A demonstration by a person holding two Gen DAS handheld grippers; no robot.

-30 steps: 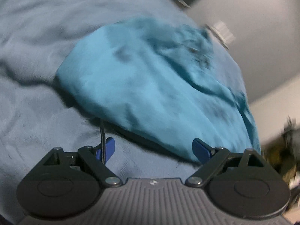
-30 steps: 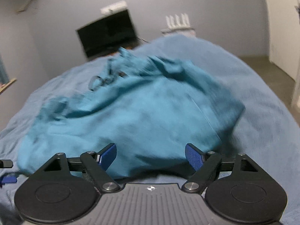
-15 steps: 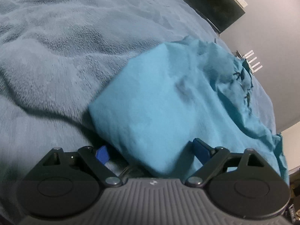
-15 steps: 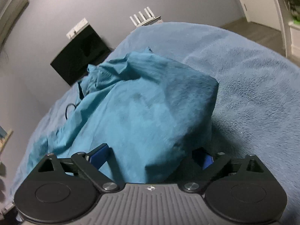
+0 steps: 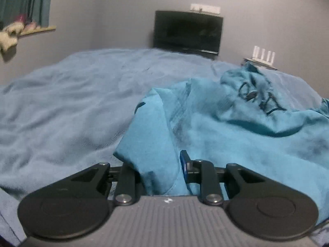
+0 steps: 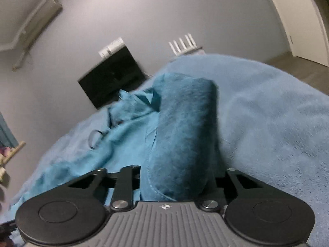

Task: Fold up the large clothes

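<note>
A large teal garment (image 5: pixel 236 135) lies crumpled on a bed under a light blue blanket (image 5: pixel 61 107); a dark drawstring (image 5: pixel 253 96) shows near its far end. My left gripper (image 5: pixel 160 170) has its jaws closing on a raised fold at the garment's near left edge. One blue pad (image 5: pixel 183 164) presses the cloth, and the other is hidden beneath it. In the right wrist view the garment (image 6: pixel 127 123) spreads leftwards. My right gripper (image 6: pixel 176 183) has its jaws closing around a thick bunched roll of it (image 6: pixel 183 135), which hides both pads.
A dark screen (image 5: pixel 188 32) and a white router with antennas (image 5: pixel 263 56) stand against the grey wall beyond the bed. A curtain (image 5: pixel 26 0) and a shelf (image 5: pixel 39 29) sit at the far left. Right of the bed, bare floor (image 6: pixel 287 58) runs to a doorway.
Both grippers came down onto the near edge of the garment and their jaws narrowed from wide apart onto bunched cloth. Both views swung up toward the far wall.
</note>
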